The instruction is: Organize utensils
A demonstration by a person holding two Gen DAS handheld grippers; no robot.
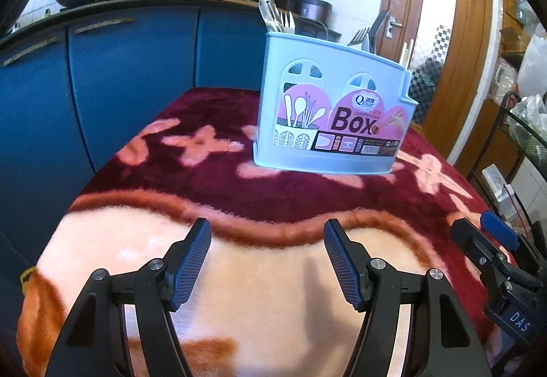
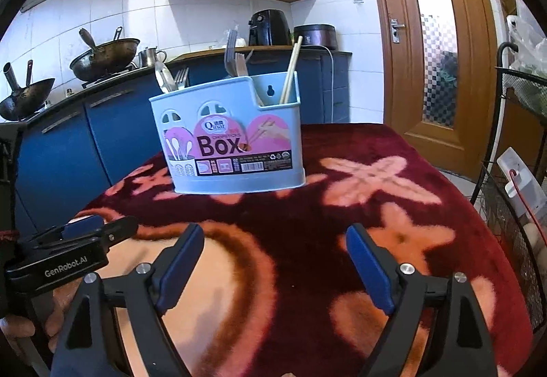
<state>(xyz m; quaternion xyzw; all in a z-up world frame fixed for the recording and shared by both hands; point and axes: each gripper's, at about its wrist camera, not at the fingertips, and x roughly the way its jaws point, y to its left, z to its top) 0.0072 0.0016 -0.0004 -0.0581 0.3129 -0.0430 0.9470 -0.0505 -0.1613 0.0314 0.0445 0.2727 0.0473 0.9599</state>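
Bright daylight, glaring door glass (image 2: 432,18), curved fisheye edges.

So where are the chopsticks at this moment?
In the right wrist view, the chopsticks stand tilted in the right-end compartment of the blue utensil box, right of the forks.

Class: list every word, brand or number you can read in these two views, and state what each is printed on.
"Box": sticker on the blue utensil holder.
"CHOPSTICKS": same sticker, just above "Box".
"GenRobot.AI": body of the left gripper.
"DAS": body of the right gripper.
Brand logo, barcode and fine print on the sticker: too small to read.
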